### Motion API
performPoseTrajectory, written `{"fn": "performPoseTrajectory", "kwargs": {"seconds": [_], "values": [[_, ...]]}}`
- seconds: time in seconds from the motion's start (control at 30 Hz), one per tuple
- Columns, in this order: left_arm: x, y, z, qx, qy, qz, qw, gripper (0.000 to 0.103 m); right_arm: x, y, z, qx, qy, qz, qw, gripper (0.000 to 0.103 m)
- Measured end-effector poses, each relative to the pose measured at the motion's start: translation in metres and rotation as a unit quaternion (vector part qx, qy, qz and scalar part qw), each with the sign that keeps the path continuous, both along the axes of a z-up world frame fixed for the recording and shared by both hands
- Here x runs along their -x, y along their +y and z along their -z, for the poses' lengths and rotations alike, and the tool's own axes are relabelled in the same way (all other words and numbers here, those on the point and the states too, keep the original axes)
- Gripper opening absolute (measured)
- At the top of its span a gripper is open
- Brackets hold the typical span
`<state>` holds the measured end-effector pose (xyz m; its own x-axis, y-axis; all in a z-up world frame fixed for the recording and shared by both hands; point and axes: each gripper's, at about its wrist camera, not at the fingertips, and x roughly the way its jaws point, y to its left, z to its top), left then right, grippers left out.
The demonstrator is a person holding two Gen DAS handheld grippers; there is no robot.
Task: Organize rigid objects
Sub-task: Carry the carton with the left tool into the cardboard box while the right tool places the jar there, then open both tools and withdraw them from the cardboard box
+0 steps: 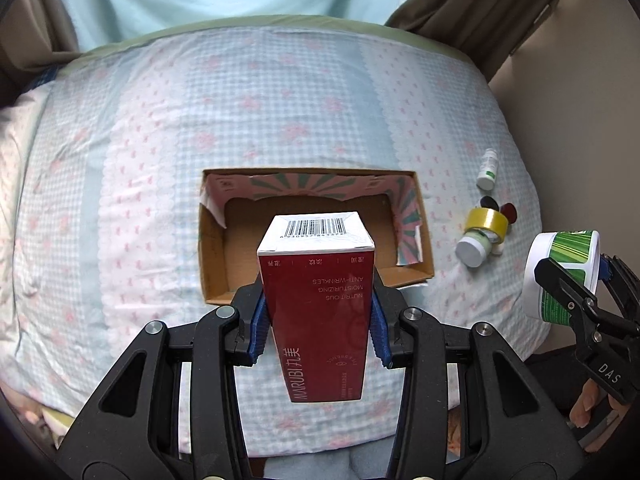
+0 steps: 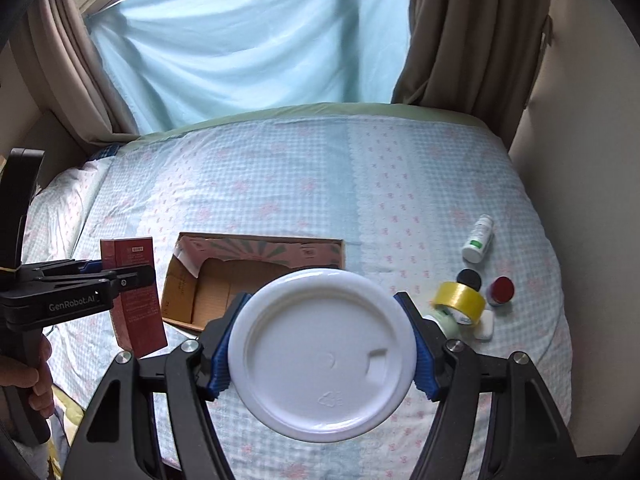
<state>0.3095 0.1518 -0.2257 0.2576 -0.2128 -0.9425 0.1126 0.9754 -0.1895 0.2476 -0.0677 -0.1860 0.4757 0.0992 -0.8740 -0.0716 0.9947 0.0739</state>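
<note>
The left gripper point(image 1: 316, 324) clamps a red Marubi carton point(image 1: 316, 300); the right gripper point(image 2: 322, 354) pinches a white-lidded tub point(image 2: 322, 354). Both hang just before the open cardboard box point(image 1: 212, 264), so the loading step seems underway, and each item next needs lowering inside.

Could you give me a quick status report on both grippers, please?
Left gripper shut on red carton. Right gripper shut on white-lidded cup. Cardboard box open on bed, interior looks empty. Nothing blocking.

We see soft daylight through the pale blue curtain point(image 2: 248, 40), faint shadows, strong fisheye bending with dark corners, slight blur across the bed point(image 1: 160, 120).
</note>
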Motion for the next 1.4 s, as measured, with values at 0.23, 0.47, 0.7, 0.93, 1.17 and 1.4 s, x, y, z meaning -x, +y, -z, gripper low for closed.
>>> {"fn": "performPoseTrajectory", "kwargs": {"seconds": [0.23, 0.47, 0.7, 0.93, 1.17, 1.4], "values": [[-0.038, 0.023, 0.050, -0.011, 0.041, -0.035, 0.9985, 0.037, -0.045, 0.049, 0.062, 0.012, 0.040, -0.064, 0.997, 0.066], [-0.084, 0.009, 0.113, -0.032, 0.091, -0.023, 0.9951, 0.037, -0.089, 0.067, 0.129, 0.038, 0.068, -0.121, 0.990, 0.066], [-0.110, -0.005, 0.188, -0.064, 0.153, 0.002, 0.9862, 0.037, -0.110, 0.074, 0.200, 0.061, 0.097, -0.167, 0.979, 0.066], [-0.122, -0.009, 0.224, -0.089, 0.180, 0.019, 0.9794, 0.037, -0.119, 0.075, 0.237, 0.066, 0.127, -0.183, 0.973, 0.066], [-0.127, -0.027, 0.211, -0.131, 0.135, 0.078, 0.9790, 0.098, -0.127, 0.077, 0.244, 0.075, 0.125, -0.202, 0.968, 0.067], [-0.115, -0.027, 0.191, -0.158, 0.086, 0.102, 0.9784, 0.103, -0.117, 0.063, 0.240, 0.044, 0.136, -0.204, 0.968, 0.103]]}}
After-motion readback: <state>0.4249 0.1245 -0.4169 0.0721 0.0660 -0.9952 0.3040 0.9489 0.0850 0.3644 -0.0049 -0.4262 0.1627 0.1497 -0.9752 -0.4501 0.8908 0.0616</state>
